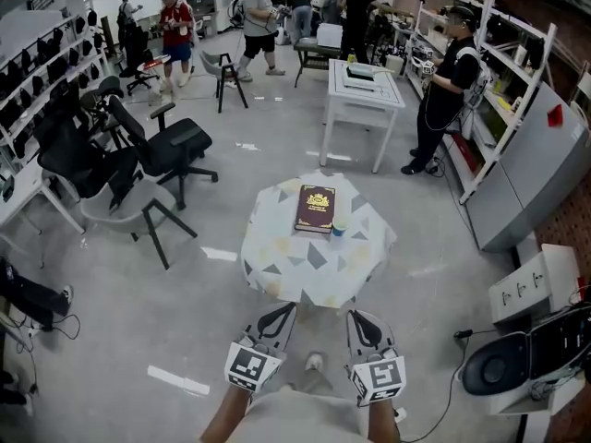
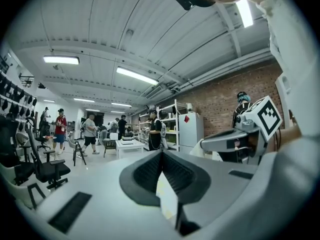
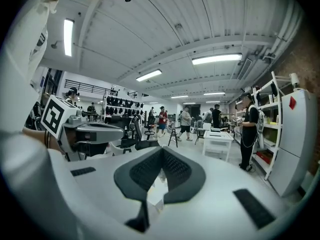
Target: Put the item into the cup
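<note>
Head view: a small round bench (image 1: pixel 277 258) with a patterned cloth sits in the middle of a busy workshop. On it there's a dark red book (image 1: pixel 316 209) and a little cup (image 1: pixel 339 230) just beside the book's right corner. Honestly can't pick out the item from here; it's too small or hidden. Left tool (image 1: pixel 281 315) and right tool (image 1: pixel 360 321) hang side by side at the near edge of the bench, well apart from the cup.

Left gripper view: the left tool (image 2: pixel 161 156) has its jaws pressed together, nothing between them. It points out over the room, with the right tool (image 2: pixel 235 139) off to the side.

Right gripper view: same story. The right tool (image 3: pixel 161 154) has its jaws closed and empty, and the left tool (image 3: pixel 95 131) is alongside.

Guesswork: anything that fits that cup is probably small and light, so a gentle pinch across its middle should do. The cup looks tippy too, so the drop should go straight down.
</note>
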